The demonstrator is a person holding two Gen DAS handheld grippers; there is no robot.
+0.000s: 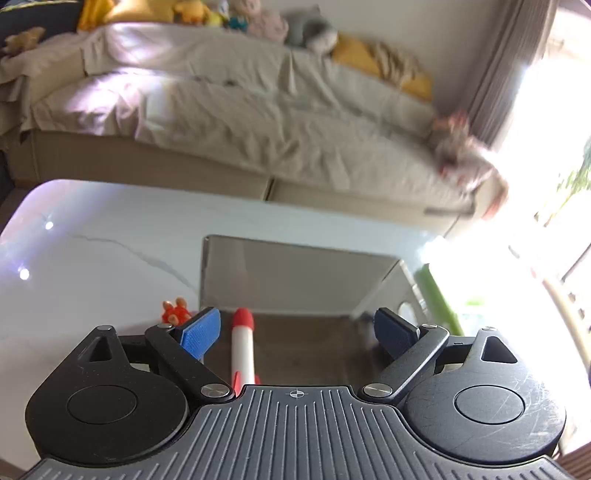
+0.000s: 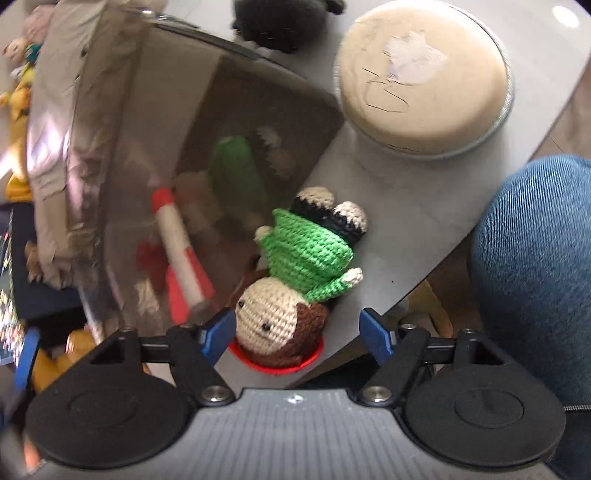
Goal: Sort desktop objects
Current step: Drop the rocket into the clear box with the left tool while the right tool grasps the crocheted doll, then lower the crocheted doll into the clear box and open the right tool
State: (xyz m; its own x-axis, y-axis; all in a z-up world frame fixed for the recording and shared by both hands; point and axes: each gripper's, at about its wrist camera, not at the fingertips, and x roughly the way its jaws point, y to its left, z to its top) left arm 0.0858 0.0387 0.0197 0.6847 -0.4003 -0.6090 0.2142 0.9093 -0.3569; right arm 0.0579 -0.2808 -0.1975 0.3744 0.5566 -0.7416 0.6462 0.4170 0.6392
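A white toy rocket (image 1: 242, 343) with a red nose stands tilted inside a clear plastic box (image 1: 295, 280), just below my left gripper (image 1: 297, 332). That gripper is open and its blue pads do not touch the rocket. In the right wrist view a crocheted doll (image 2: 306, 254), with a green body, beige head and brown hair, lies on the grey table beside the clear box (image 2: 110, 155). The doll's head rests on a red round piece (image 2: 277, 363). My right gripper (image 2: 297, 332) is open around the head, with the right pad clearly apart from it. The rocket (image 2: 177, 251) shows through the box wall.
A small orange toy (image 1: 175, 310) sits on the table left of the box. A round cream-lidded tin (image 2: 424, 77) stands beyond the doll and a black soft thing (image 2: 273, 29) farther back. A person's blue-jeaned knee (image 2: 535, 277) is at the table edge on the right. A covered sofa (image 1: 240, 110) lies behind.
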